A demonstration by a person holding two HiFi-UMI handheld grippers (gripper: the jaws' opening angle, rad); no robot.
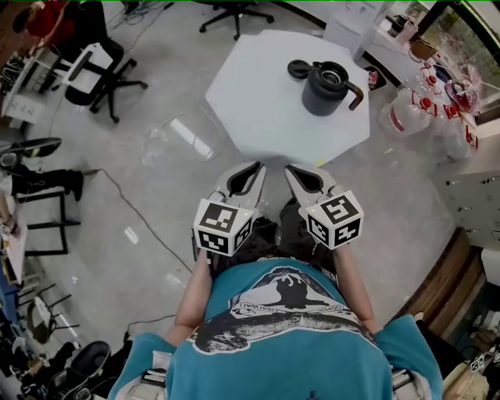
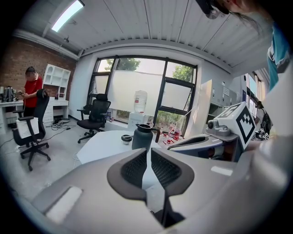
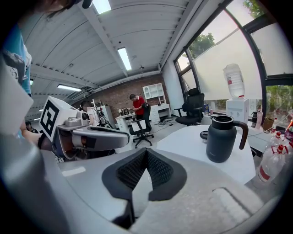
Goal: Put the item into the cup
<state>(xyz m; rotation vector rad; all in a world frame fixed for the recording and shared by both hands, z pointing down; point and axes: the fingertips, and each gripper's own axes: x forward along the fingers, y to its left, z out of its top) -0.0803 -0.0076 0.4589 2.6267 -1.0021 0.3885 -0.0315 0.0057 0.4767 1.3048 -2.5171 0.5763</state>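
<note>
On the white octagonal table a dark jug-like cup with a brown handle stands with its top open, and its round lid lies just to its left. The left gripper view shows the cup and lid far ahead, and so does the right gripper view, cup and lid. Both grippers hang near the person's body, short of the table's near edge. My left gripper has a narrow gap between its tips, with nothing in it. My right gripper is shut and empty.
Office chairs stand on the grey floor at the left and beyond the table. Large water bottles crowd the floor right of the table. A person in red stands by desks far off. A cable runs across the floor.
</note>
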